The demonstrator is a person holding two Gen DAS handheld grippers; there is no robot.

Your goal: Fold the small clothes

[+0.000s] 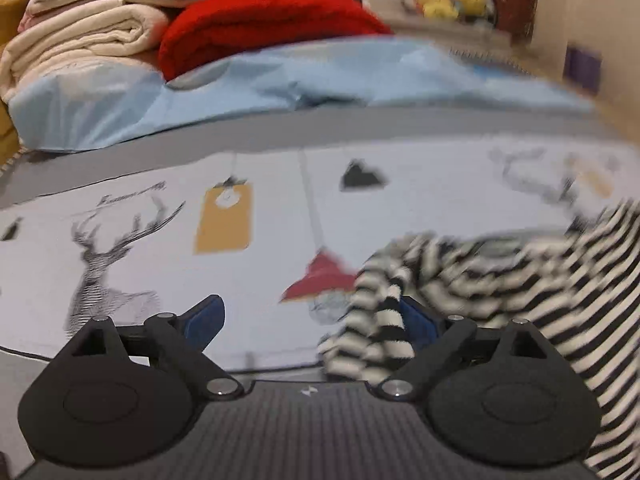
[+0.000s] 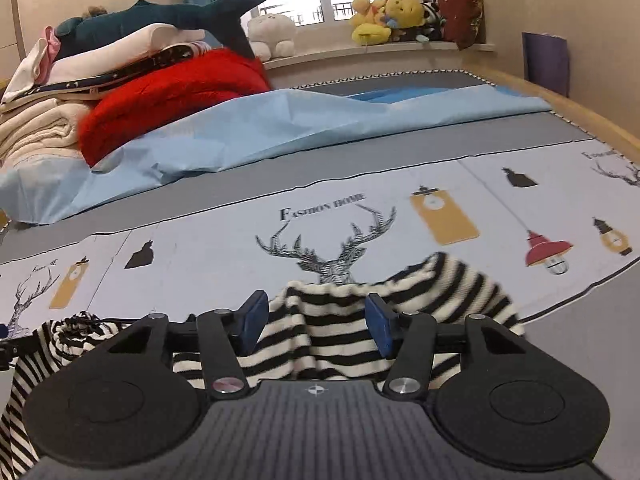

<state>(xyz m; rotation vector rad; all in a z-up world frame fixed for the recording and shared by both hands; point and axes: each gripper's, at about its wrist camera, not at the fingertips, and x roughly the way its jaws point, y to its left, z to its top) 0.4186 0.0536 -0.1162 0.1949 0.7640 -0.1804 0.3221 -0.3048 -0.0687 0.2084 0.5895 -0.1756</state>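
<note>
A small black-and-white striped garment (image 1: 500,276) lies bunched on the printed mat (image 1: 160,240) at the right of the left wrist view. My left gripper (image 1: 312,320) is open; a fold of the garment drapes over its right finger (image 1: 420,324). In the right wrist view the striped garment (image 2: 320,328) lies between and under the fingers of my right gripper (image 2: 316,320), which is open. More of the striped cloth hangs at the lower left of that view (image 2: 28,376).
A light blue sheet (image 2: 280,128) lies crumpled beyond the mat. A red blanket (image 2: 172,92) and stacked cream bedding (image 2: 36,128) sit at the back left. Plush toys (image 2: 384,16) line the windowsill. The bed's wooden edge (image 2: 592,116) runs along the right.
</note>
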